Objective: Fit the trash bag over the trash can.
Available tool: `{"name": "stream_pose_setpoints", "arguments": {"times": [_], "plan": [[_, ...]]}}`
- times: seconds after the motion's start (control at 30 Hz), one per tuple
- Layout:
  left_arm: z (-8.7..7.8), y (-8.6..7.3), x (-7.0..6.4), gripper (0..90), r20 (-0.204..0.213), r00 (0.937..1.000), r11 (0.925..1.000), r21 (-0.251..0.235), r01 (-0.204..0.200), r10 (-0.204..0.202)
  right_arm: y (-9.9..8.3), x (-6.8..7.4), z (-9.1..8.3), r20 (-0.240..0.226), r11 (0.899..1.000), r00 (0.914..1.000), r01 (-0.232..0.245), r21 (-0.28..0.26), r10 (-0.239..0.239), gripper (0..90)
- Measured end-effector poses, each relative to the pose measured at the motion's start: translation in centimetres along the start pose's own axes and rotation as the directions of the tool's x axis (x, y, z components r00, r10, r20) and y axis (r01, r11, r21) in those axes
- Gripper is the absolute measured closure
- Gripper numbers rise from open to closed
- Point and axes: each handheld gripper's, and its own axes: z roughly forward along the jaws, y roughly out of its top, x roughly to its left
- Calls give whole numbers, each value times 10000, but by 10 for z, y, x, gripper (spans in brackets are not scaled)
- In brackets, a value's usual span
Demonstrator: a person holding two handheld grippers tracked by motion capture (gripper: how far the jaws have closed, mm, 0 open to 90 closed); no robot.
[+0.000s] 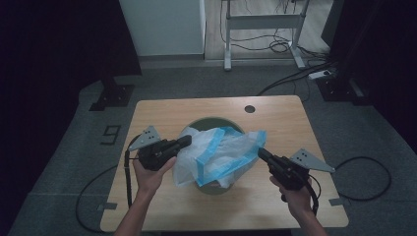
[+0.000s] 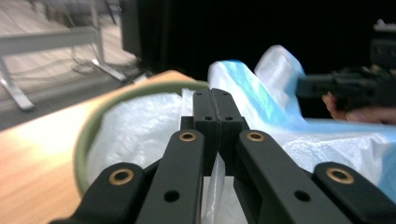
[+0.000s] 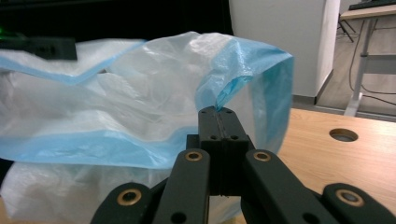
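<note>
Bag (image 1: 221, 155) in green bin (image 1: 212, 121)

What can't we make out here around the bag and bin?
- Bin interior, high view: covered by the white and blue bag.
- Bin's lower body, left gripper view: hidden behind the left gripper and the bag; the olive rim is blurred.
- Bag's bottom, right gripper view: cut off by the lower edge and the right gripper.
- Round table hole: too small to see into.

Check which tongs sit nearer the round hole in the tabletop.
Right. The right tongs pinch the bag edge on the hole's side; the left tongs grip the far edge.
</note>
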Motion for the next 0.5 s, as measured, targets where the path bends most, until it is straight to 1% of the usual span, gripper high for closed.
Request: {"name": "stream_pose_setpoints", "arguments": {"times": [0.03, 0.1, 0.2, 0.23, 0.3, 0.4, 0.43, 0.5], "plan": [[-1, 0, 2, 900, -157, 9999, 9996, -287, 48, -53, 0, -1, 0, 32, 10000, 10000, 26, 23, -26, 892], [-3, 0, 7, 900, -451, 9987, 9960, -870, 202, -242, 0, -3, 1, 97, 10000, 9999, 45, 83, -45, 892], [-5, 3, 17, 900, -886, 9955, 9892, -1449, 199, -330, 2, -8, 6, 337, 9996, 9993, 163, 222, -171, 892], [-5, 4, 21, 900, -1004, 9941, 9859, -1656, 236, -407, 4, -11, 9, 459, 9994, 9987, 197, 272, -209, 892], [-6, 6, 29, 900, -1093, 9920, 9772, -2087, 387, -626, 11, -18, 15, 781, 9993, 9966, 221, 298, -244, 892], [-9, 9, 38, 900, -1125, 9892, 9613, -2685, 611, -943, 26, -30, 24, 1256, 9996, 9917, 234, 185, -256, 892], [-11, 11, 41, 900, -1094, 9888, 9550, -2893, 662, -1016, 32, -34, 26, 1383, 9995, 9899, 285, 126, -300, 892], [-14, 13, 42, 900, -1084, 9891, 9486, -3106, 612, -993, 43, -38, 29, 1557, 9995, 9873, 319, -75, -303, 892]]}}
